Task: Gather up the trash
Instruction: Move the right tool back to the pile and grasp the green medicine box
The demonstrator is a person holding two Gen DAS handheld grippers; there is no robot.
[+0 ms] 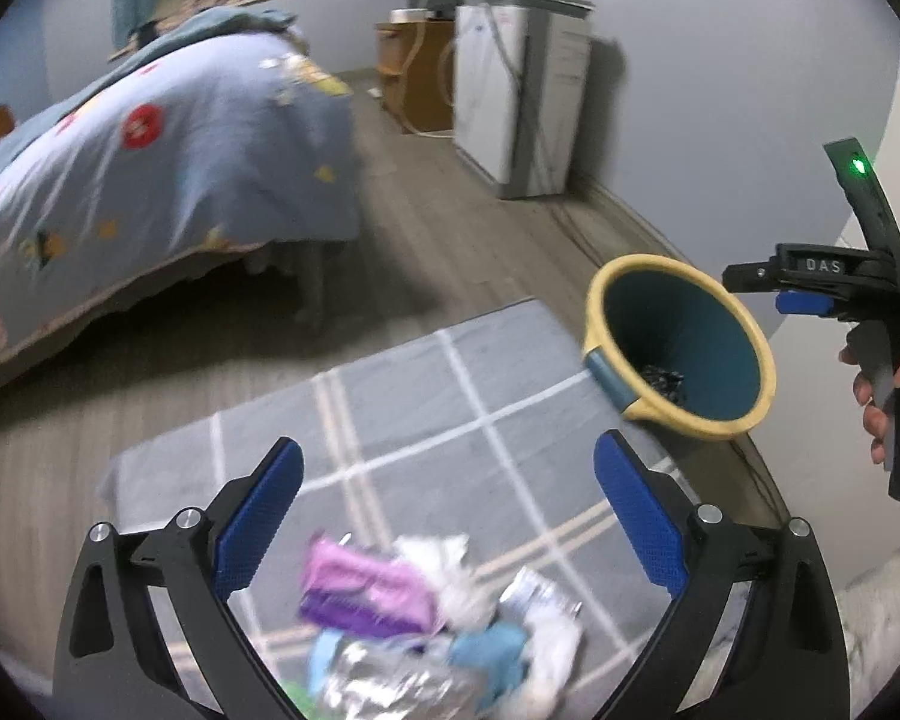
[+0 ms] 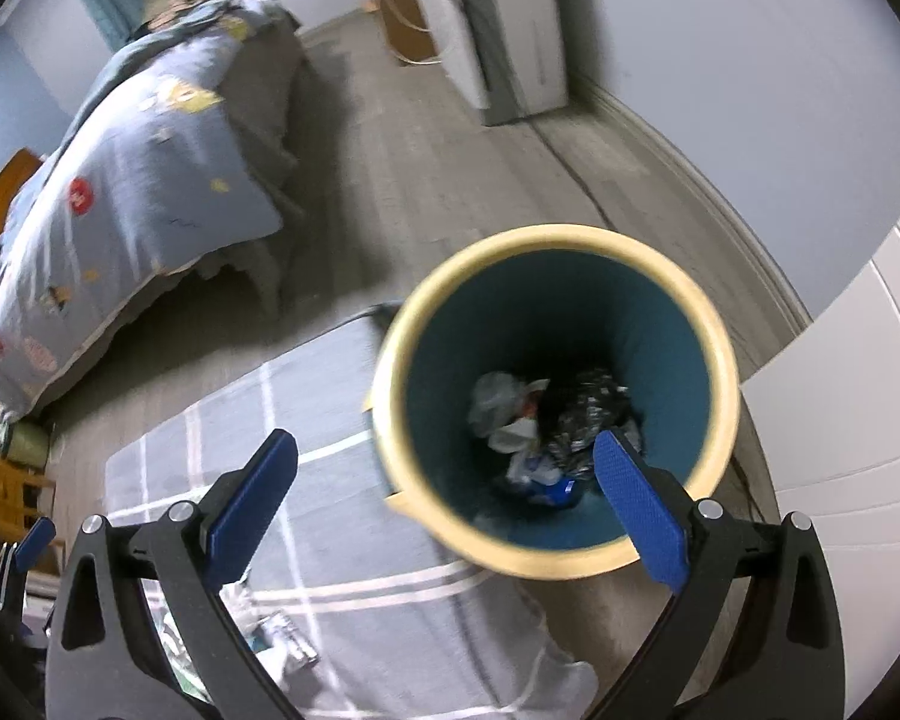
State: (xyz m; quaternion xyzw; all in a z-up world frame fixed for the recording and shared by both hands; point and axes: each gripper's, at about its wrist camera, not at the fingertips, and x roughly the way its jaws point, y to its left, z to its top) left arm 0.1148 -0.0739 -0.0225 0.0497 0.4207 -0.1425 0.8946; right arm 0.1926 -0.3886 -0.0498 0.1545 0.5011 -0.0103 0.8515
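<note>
Hanging above the grey checked rug (image 1: 450, 396), the left gripper (image 1: 448, 510) has its jaws spread wide with nothing between them; the pile of wrappers (image 1: 426, 618) lies on the rug just beneath. The right gripper (image 2: 447, 504), jaws equally wide and empty, hovers over the yellow-rimmed bin (image 2: 714, 360), which stands at the rug's corner with trash (image 2: 546, 432) at its bottom.

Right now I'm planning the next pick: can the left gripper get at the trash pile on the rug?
Probably yes: the left gripper hangs open just above the trash pile on the rug, with nothing between.
</note>
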